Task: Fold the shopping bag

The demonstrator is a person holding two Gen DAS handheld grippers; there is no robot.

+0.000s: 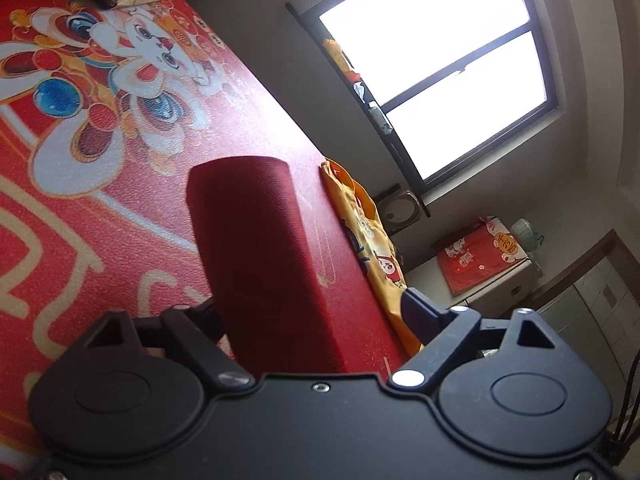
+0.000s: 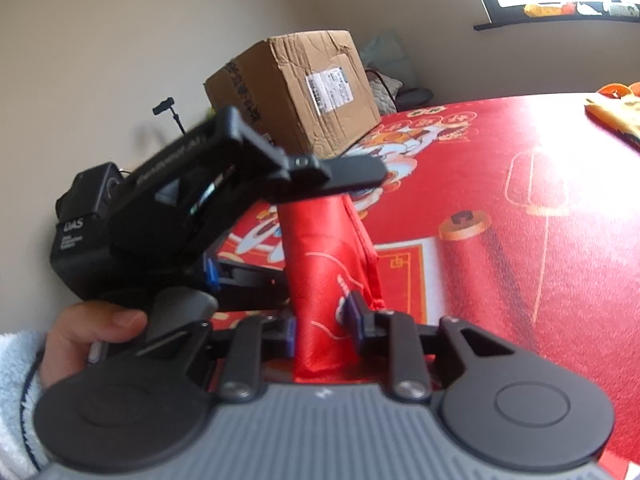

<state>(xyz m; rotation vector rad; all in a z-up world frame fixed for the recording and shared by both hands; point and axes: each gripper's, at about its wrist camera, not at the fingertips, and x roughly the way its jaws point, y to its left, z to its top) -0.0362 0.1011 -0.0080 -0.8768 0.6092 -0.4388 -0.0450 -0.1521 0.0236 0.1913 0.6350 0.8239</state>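
The right gripper (image 2: 324,320) is clenched on the red bag (image 2: 324,280), a folded strip above the tabletop (image 2: 520,240). The left gripper (image 2: 340,172), marked "DAS", pinches its far end. A labelled box (image 2: 296,88) occupies the far corner.

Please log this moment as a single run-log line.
red shopping bag: folded strip, lifted | right gripper: shut on bag | left gripper: gripping far end | red printed tablecloth below
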